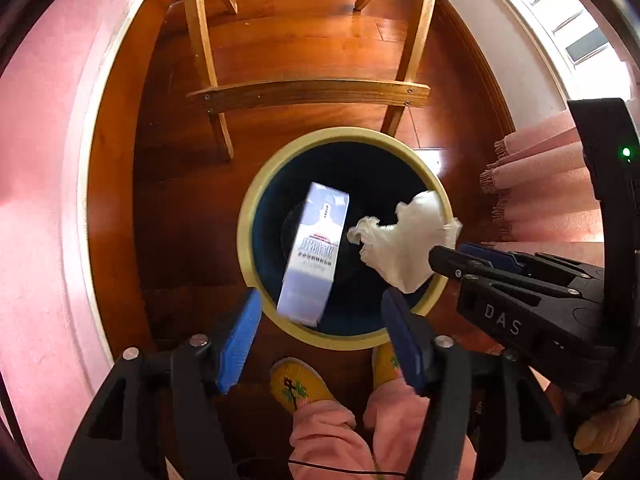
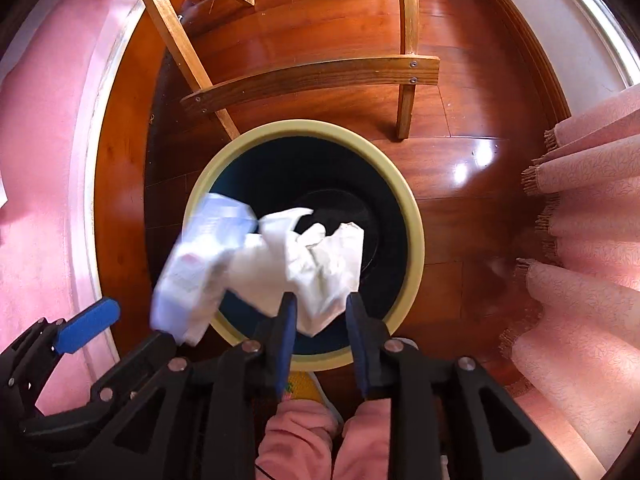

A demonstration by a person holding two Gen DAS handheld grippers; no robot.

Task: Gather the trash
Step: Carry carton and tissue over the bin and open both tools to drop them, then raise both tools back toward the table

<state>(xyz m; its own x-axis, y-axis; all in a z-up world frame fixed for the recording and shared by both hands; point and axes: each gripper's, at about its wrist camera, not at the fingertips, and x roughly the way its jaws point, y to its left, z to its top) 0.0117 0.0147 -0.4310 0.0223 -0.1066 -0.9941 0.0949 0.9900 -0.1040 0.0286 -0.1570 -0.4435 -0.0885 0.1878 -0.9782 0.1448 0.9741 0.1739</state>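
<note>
Left wrist view puts us right over the trash bin (image 1: 256, 208), dark inside with a cream rim, standing on the wooden floor (image 1: 304, 40) by a wooden chair (image 1: 308, 94). Our left gripper (image 1: 320, 336) has its blue pads spread wide, and the pale blue carton (image 1: 314, 252) hangs blurred over the bin mouth, clear of both pads, so we judge it released and dropping. From the right comes our right gripper (image 1: 450, 254) with the crumpled white tissue (image 1: 404, 244) at its tips.

In the right wrist view that gripper (image 2: 322, 316) stands part open with the tissue (image 2: 304, 264) between the pads; whether it is pinched or only loose there, we cannot tell. The carton (image 2: 200, 264) shows at the bin's near-left rim (image 2: 416, 236).

What could go wrong? The carton's lower end sits close to the near rim, so it may clip the edge and tip out onto the floor. The tissue may snag on a pad and stay put.
</note>
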